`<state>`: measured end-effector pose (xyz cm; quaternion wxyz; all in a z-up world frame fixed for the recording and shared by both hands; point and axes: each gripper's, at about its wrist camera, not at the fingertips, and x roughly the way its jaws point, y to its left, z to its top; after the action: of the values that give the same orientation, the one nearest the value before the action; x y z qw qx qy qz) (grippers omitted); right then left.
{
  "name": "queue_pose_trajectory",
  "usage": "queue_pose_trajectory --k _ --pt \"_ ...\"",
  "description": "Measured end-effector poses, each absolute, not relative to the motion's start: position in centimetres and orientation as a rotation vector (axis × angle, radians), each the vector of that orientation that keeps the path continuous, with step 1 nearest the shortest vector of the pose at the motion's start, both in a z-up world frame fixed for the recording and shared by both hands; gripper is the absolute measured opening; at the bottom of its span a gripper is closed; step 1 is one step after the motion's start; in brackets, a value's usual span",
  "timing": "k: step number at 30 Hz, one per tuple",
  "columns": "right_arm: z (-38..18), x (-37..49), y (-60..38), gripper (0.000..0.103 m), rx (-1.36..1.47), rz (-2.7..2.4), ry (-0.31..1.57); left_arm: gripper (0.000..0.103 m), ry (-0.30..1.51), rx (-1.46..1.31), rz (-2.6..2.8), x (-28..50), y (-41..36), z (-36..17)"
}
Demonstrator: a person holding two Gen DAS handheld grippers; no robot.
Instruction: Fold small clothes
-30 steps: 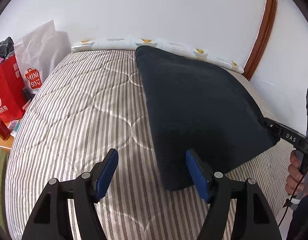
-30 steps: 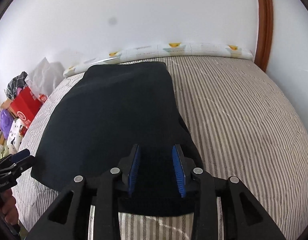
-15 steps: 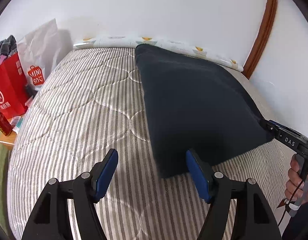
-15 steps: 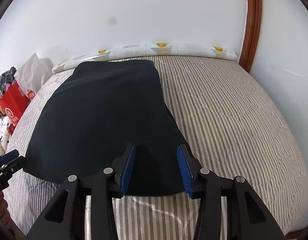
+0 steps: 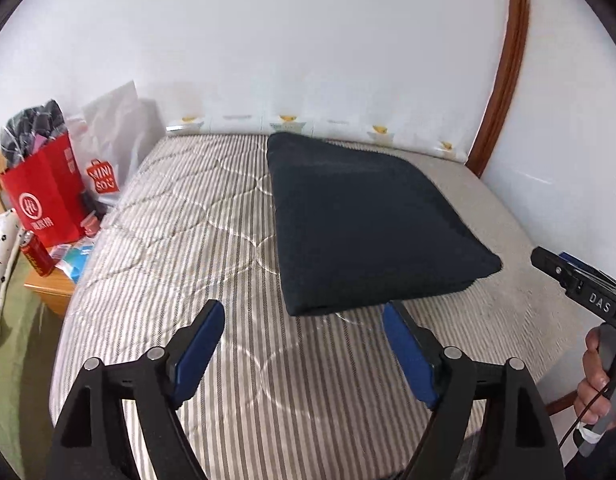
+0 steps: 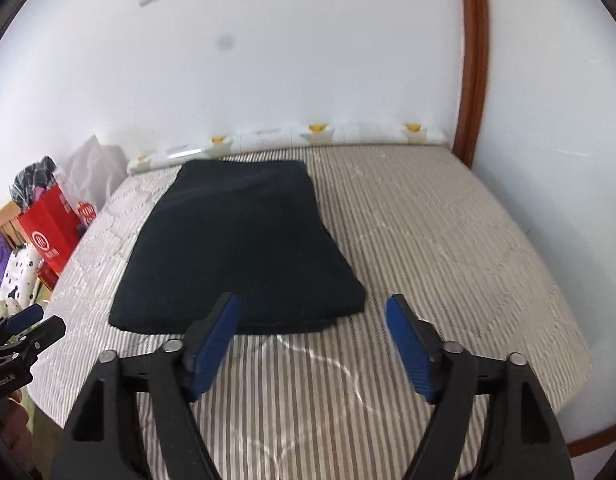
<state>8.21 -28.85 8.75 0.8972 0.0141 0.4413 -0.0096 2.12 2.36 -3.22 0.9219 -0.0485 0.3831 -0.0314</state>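
Note:
A dark navy folded garment (image 5: 368,224) lies flat on the striped mattress (image 5: 195,240); it also shows in the right wrist view (image 6: 239,248). My left gripper (image 5: 303,344) is open and empty, just short of the garment's near edge. My right gripper (image 6: 312,336) is open and empty, at the garment's near right corner without holding it. The right gripper's tip (image 5: 572,280) shows at the right of the left wrist view, apart from the cloth. The left gripper's tip (image 6: 23,332) shows at the left edge of the right wrist view.
A long patterned bolster (image 5: 320,128) lies against the white wall at the mattress's far edge. Red and white shopping bags (image 5: 47,196) stand left of the bed above a wooden stand (image 5: 51,284). A wooden door frame (image 5: 504,68) rises at the right.
My right gripper has opened and let go of the garment. Both grippers have drawn back toward the near edge of the mattress. The garment now lies flat and folded.

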Motion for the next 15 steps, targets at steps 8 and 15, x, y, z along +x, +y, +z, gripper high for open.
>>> queue_pose_trajectory --k 8,15 --pt "11.7 3.0 -30.0 0.101 0.017 -0.073 0.894 0.094 0.699 -0.096 -0.034 -2.4 1.2 0.0" --pt "12.8 0.2 -30.5 0.102 -0.013 -0.095 0.892 0.096 0.665 -0.086 -0.02 -4.9 0.4 0.8"
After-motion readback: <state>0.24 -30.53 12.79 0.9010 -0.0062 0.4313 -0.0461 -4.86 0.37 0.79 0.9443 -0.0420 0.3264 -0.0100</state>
